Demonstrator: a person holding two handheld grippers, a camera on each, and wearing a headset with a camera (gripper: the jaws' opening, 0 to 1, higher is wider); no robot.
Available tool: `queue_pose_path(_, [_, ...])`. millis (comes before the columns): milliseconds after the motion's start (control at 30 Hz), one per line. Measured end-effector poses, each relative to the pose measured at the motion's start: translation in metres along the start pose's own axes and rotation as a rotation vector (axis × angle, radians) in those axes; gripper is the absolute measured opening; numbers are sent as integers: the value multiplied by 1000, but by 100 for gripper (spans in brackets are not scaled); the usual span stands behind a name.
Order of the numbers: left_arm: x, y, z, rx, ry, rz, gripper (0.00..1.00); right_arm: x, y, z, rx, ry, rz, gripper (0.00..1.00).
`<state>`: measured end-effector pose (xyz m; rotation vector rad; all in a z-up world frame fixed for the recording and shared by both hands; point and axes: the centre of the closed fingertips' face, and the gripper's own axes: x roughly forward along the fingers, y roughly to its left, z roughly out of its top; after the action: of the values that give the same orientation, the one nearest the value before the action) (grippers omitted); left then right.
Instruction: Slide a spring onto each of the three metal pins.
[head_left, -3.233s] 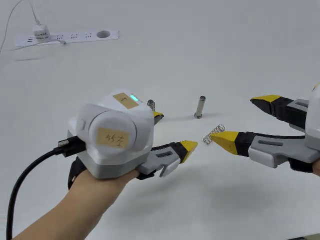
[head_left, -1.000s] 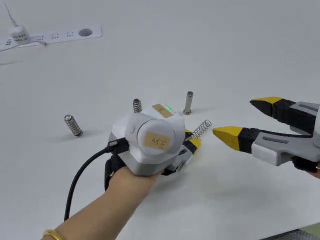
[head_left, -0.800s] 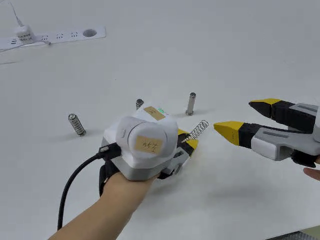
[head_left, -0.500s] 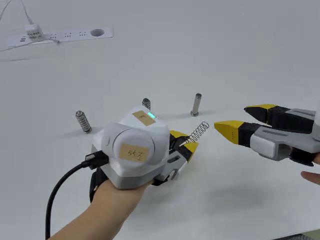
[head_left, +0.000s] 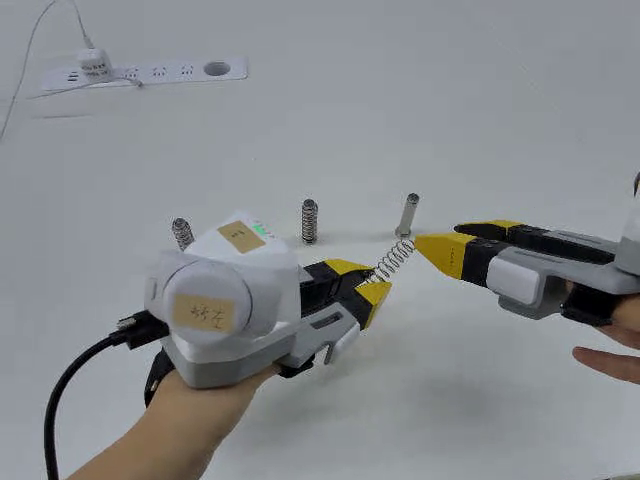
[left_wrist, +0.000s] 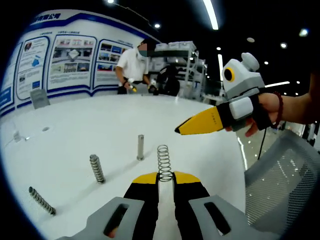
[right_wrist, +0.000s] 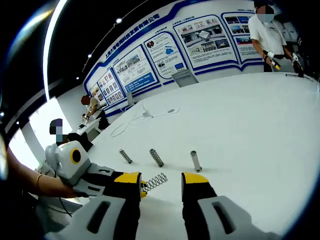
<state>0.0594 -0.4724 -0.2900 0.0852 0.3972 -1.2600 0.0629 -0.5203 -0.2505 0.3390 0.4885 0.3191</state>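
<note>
Head view, left gripper (head_left: 362, 281): rounded white plastic shell and black jaws with yellow wedge tips, clamped on one end of the loose spring (head_left: 393, 258).
Head view, loose spring: a thin steel coil slanting up toward 1 o'clock, its free end just beside the right gripper (head_left: 452, 238).
Head view, right gripper: at 3 o'clock, with the same yellow wedges; its gap is hard to judge here.
Head view, pins: the bare pin (head_left: 408, 213) is a smooth upright metal cylinder at 12 o'clock of the coil. The middle pin (head_left: 310, 220) and left pin (head_left: 182, 232) each wear a coil.
Head view, tabletop (head_left: 450, 100): matte white, with a flat white power strip (head_left: 150, 72) at 11 o'clock.
Left gripper view, jaws: pressed together, with the coil standing straight up from the tips and the bare pin at 11 o'clock of it.
Right gripper view, jaws: spread apart and gripping nothing. The coil lies between them, nearer the tip at 9 o'clock.
</note>
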Motion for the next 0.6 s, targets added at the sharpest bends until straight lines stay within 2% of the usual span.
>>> queue_pose_path(400, [-17,-8,9,29,-32,-34,10,5,18,-6,40,28,64,28])
queue_pose_path(600, [-21,-8,13,45,-44,-42,10,7,27,-8,104,41,105,25])
